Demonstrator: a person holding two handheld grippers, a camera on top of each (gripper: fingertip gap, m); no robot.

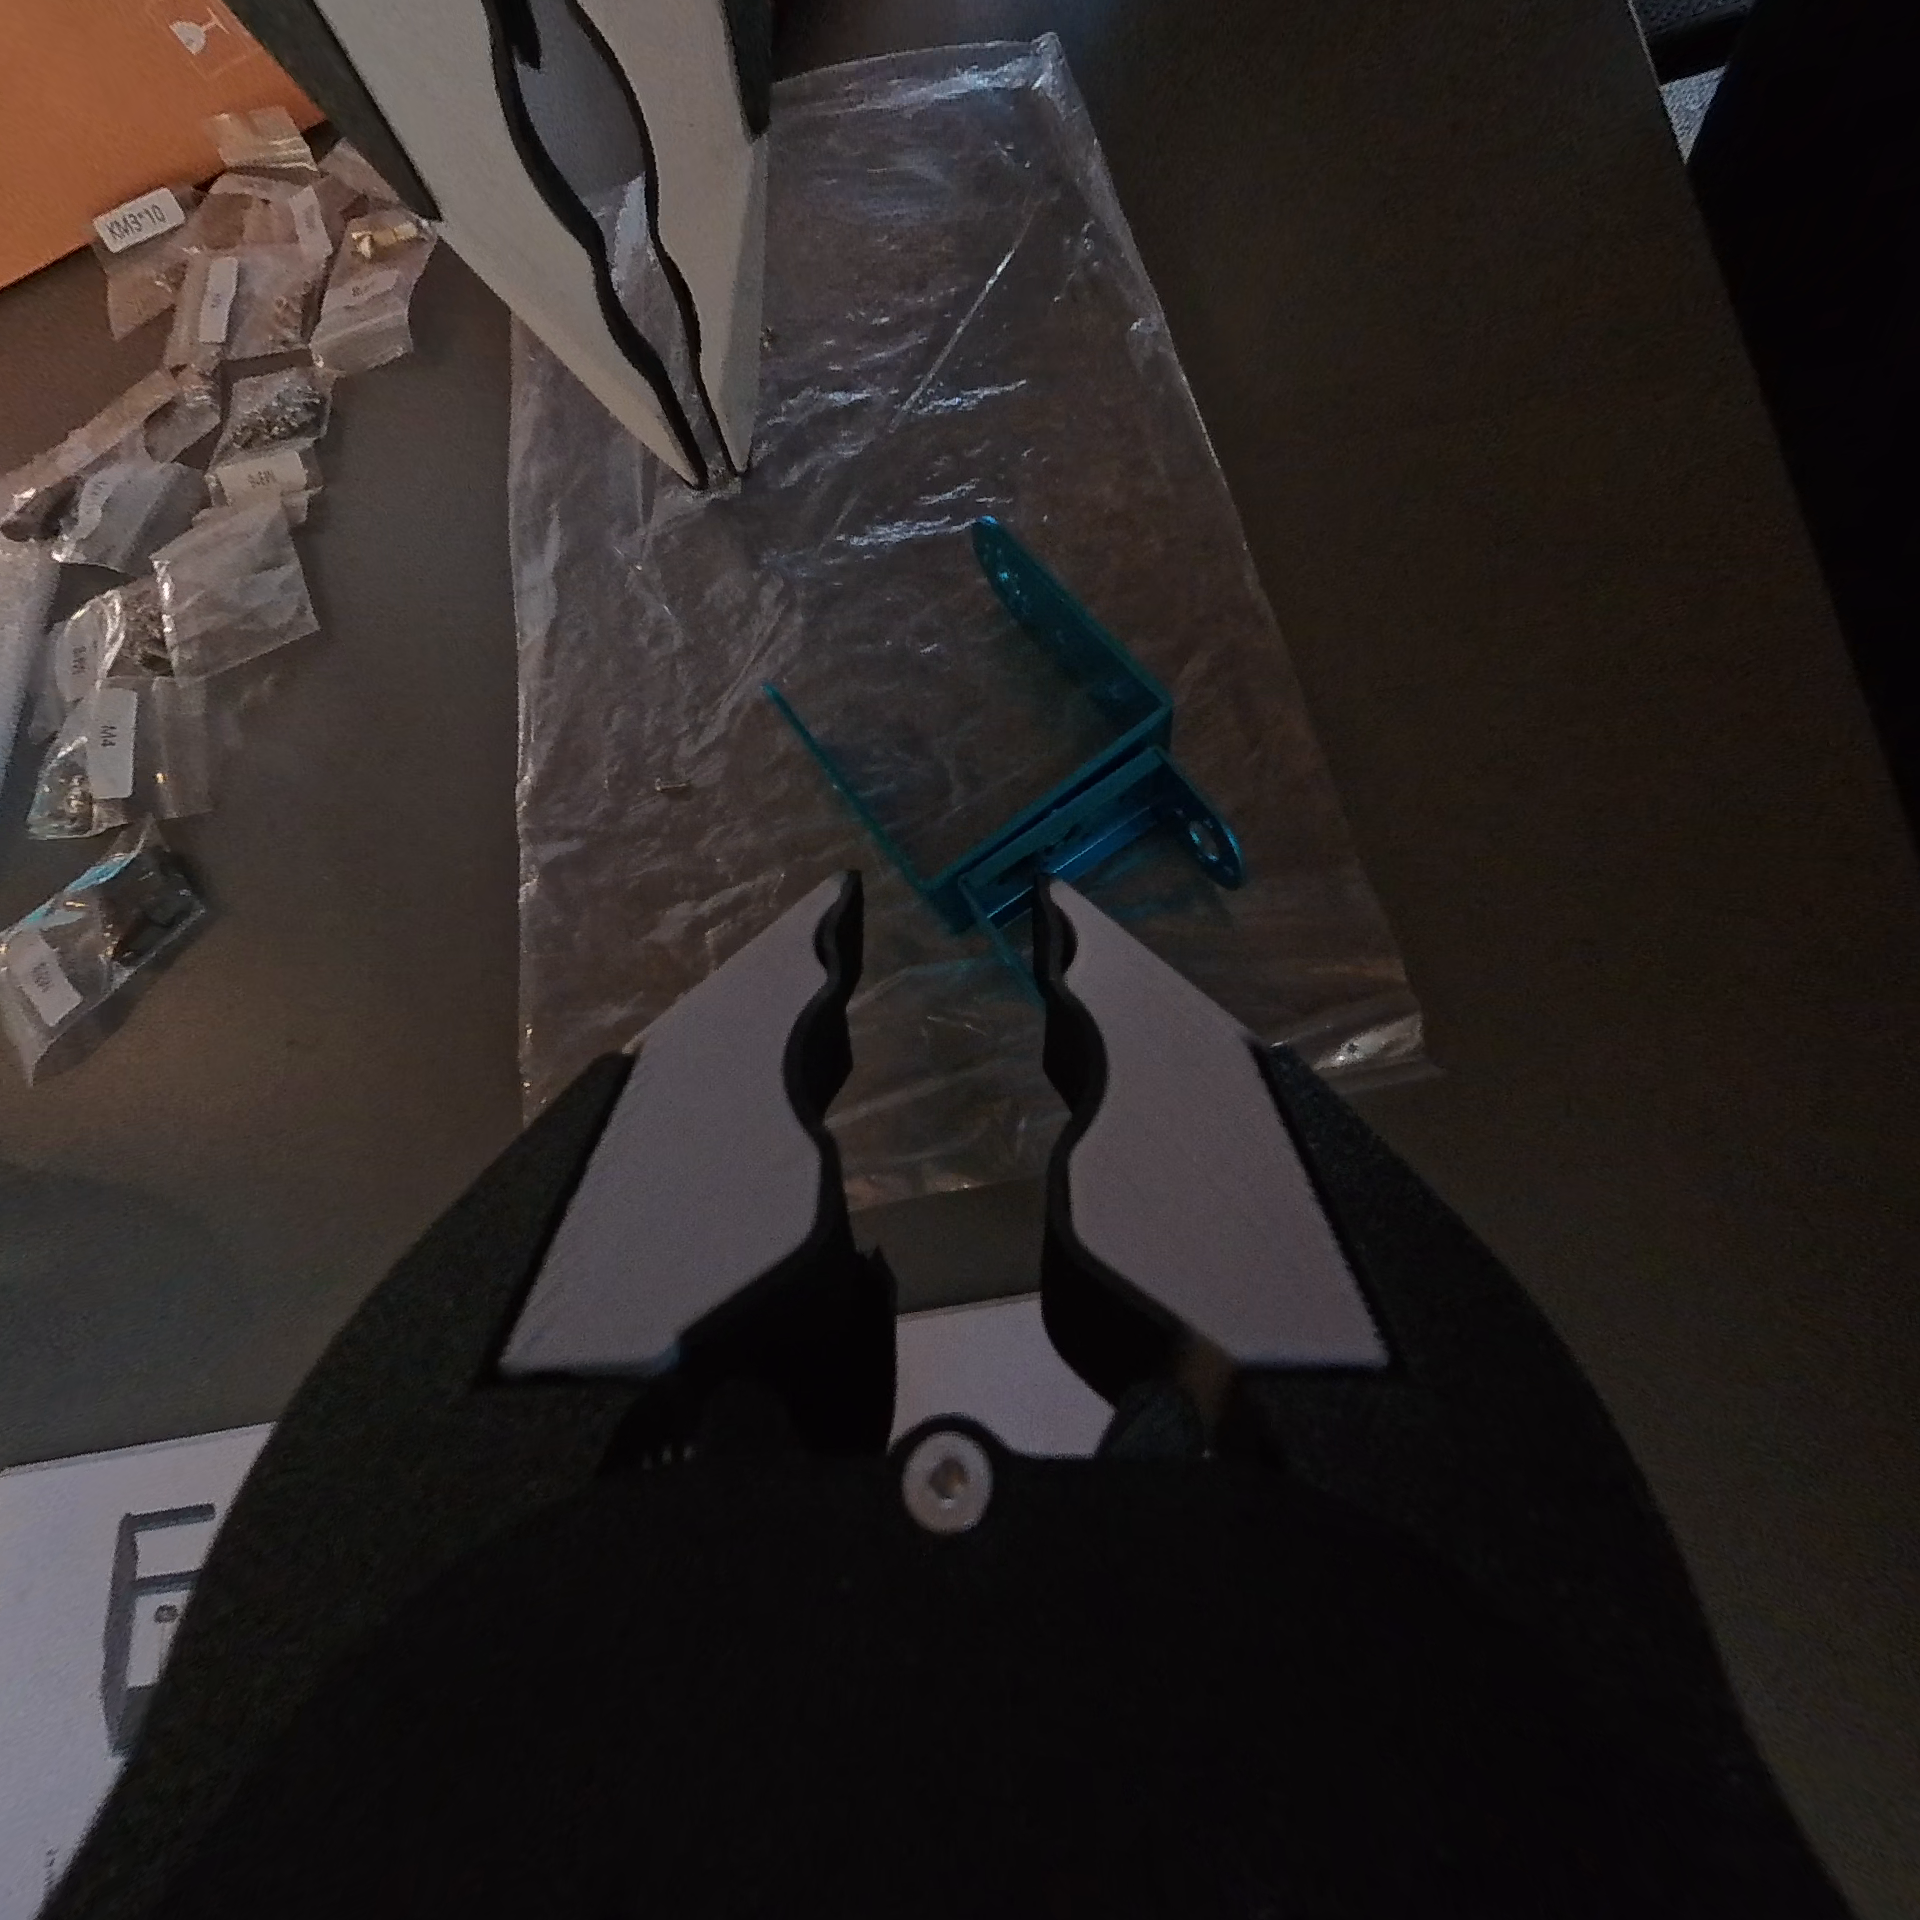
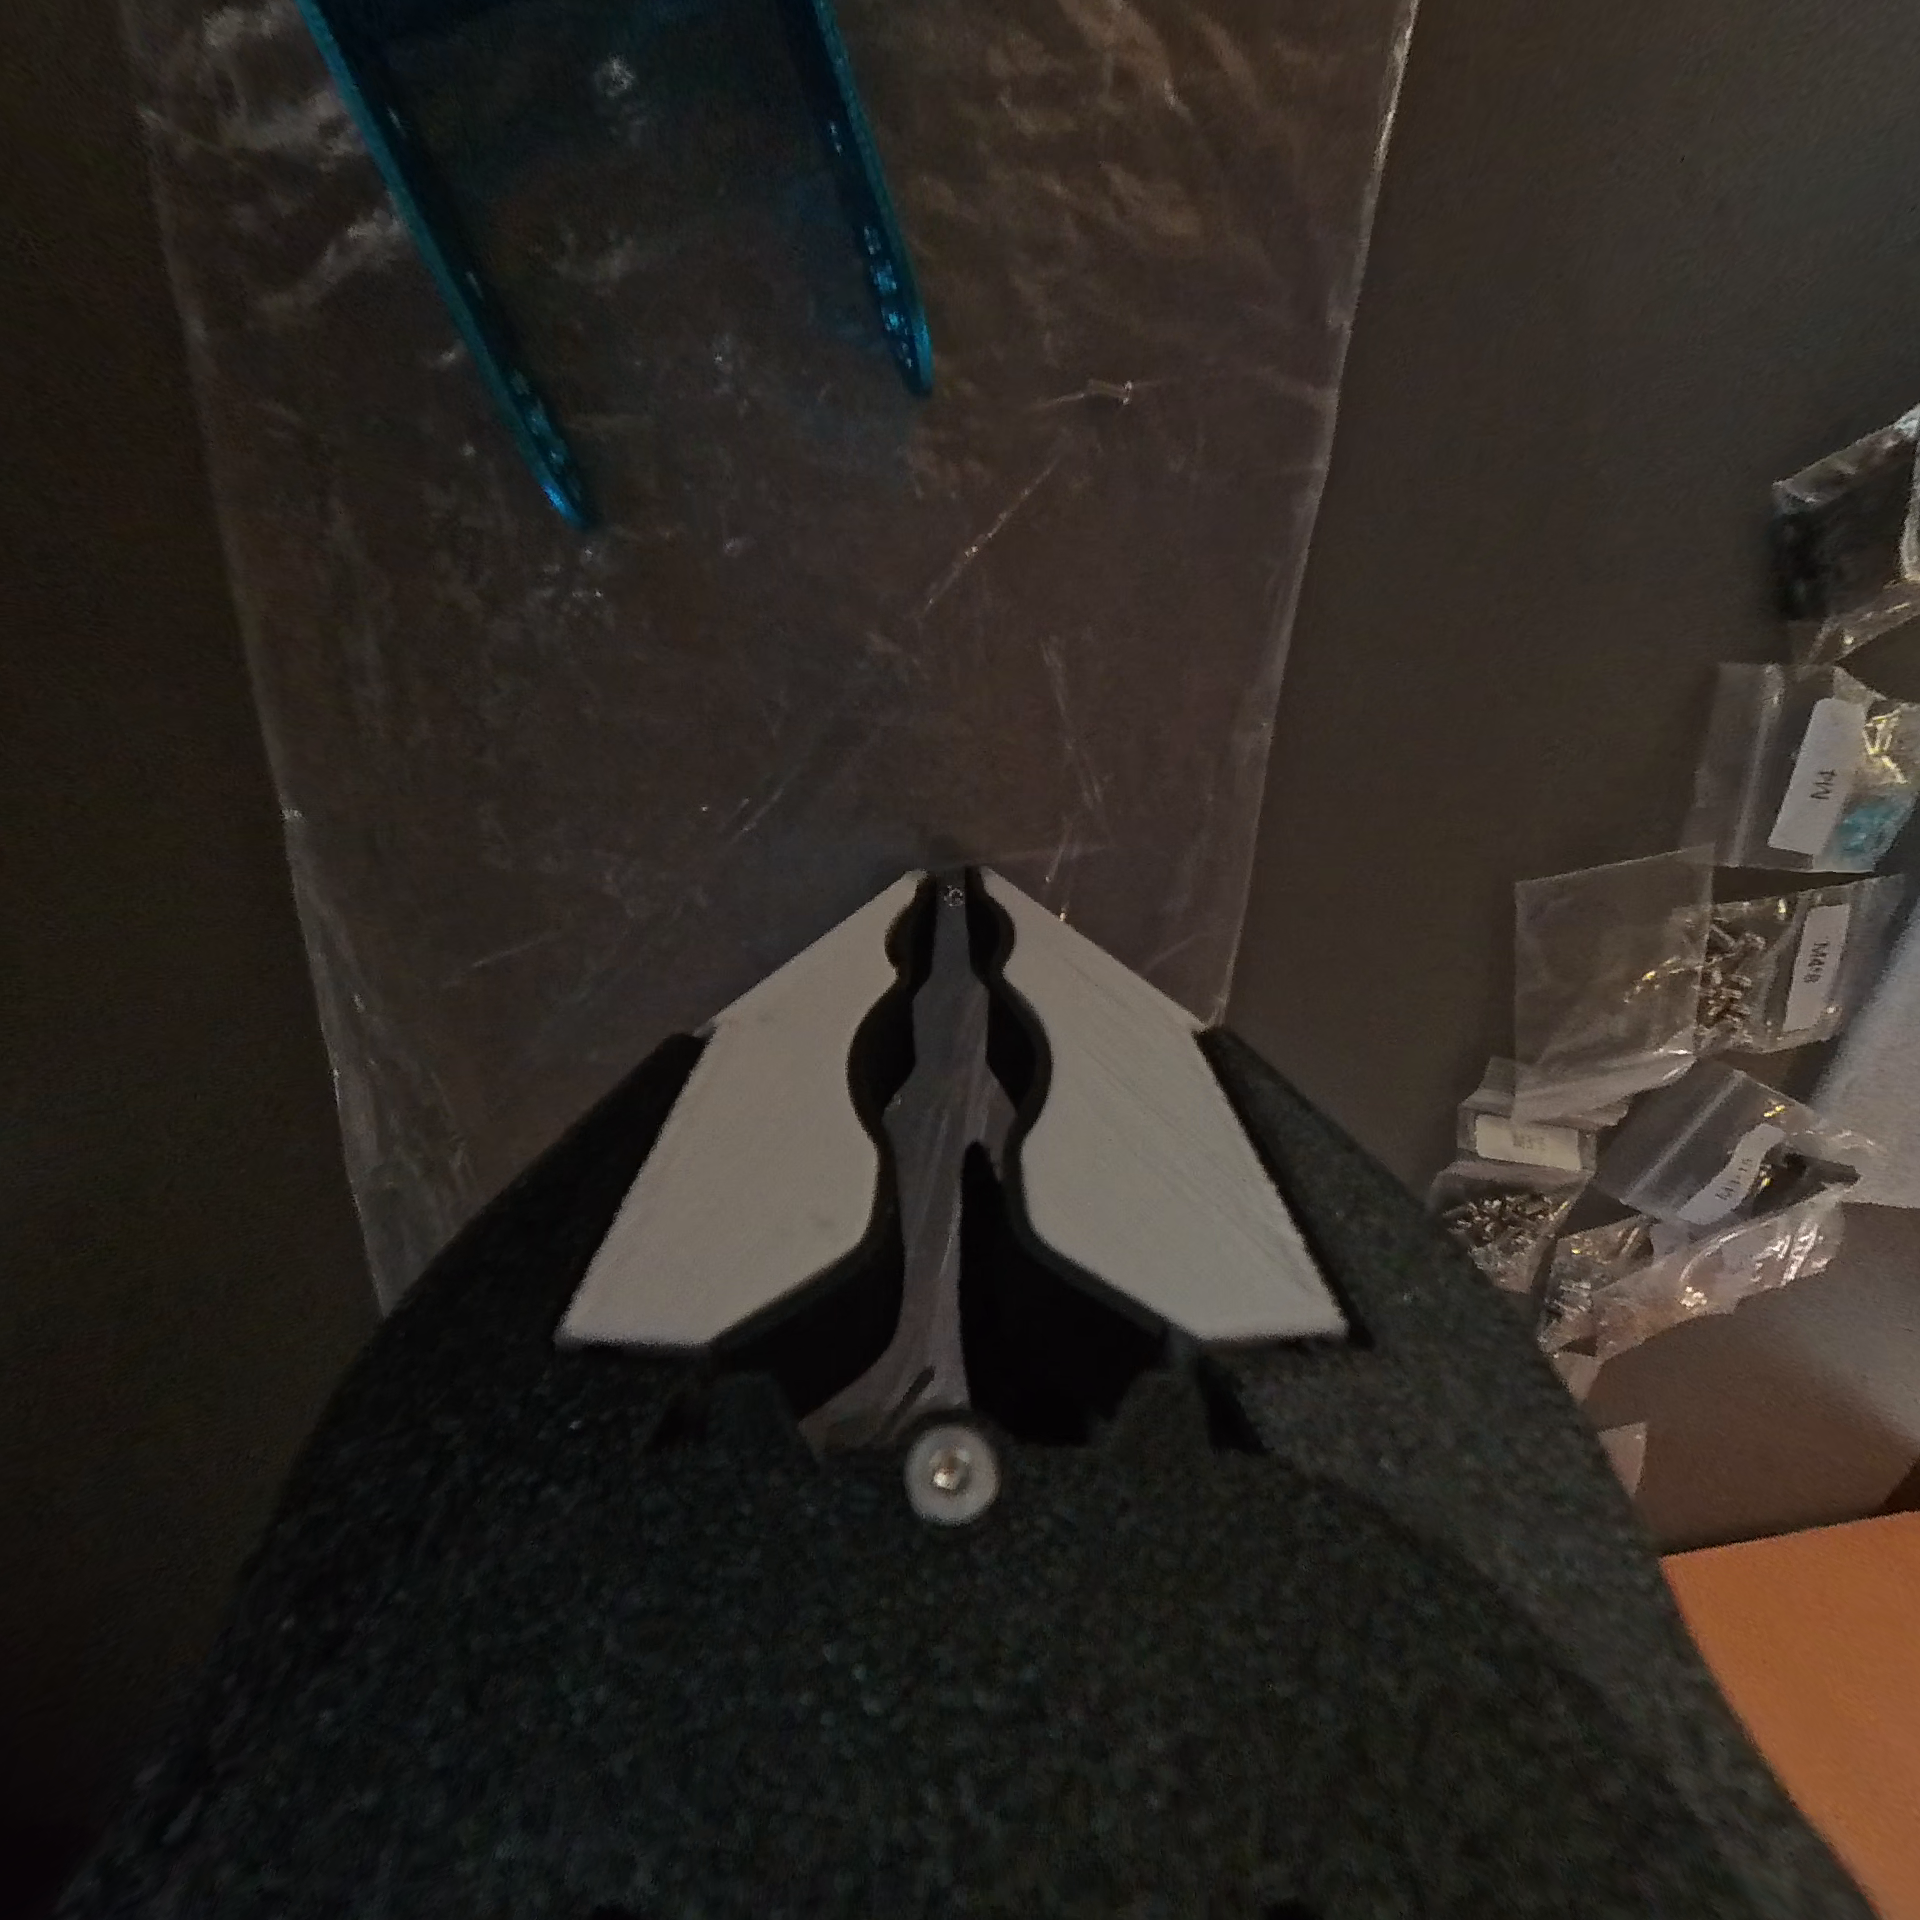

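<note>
A blue metal U-bracket (image 1: 1039,790) with a second blue piece joined to its base lies on a clear plastic bag (image 1: 883,364) on the dark table. My left gripper (image 1: 948,904) is open and empty, its tips just short of the bracket's base. My right gripper (image 2: 961,885) is shut, tips down on the plastic bag (image 2: 727,623), with what looks like a tiny screw (image 2: 951,891) pinched between them. It also shows in the left wrist view (image 1: 717,468), beyond the bracket. The bracket's two arms (image 2: 520,416) point toward the right gripper.
A loose small screw (image 1: 675,787) lies on the bag left of the bracket. Several small labelled bags of screws (image 1: 208,520) (image 2: 1662,1039) lie in a pile beside an orange box (image 1: 104,135) (image 2: 1818,1714). A white printed sheet (image 1: 83,1558) lies under my left gripper. The left gripper's tips are roughly 12 centimetres from the right gripper's.
</note>
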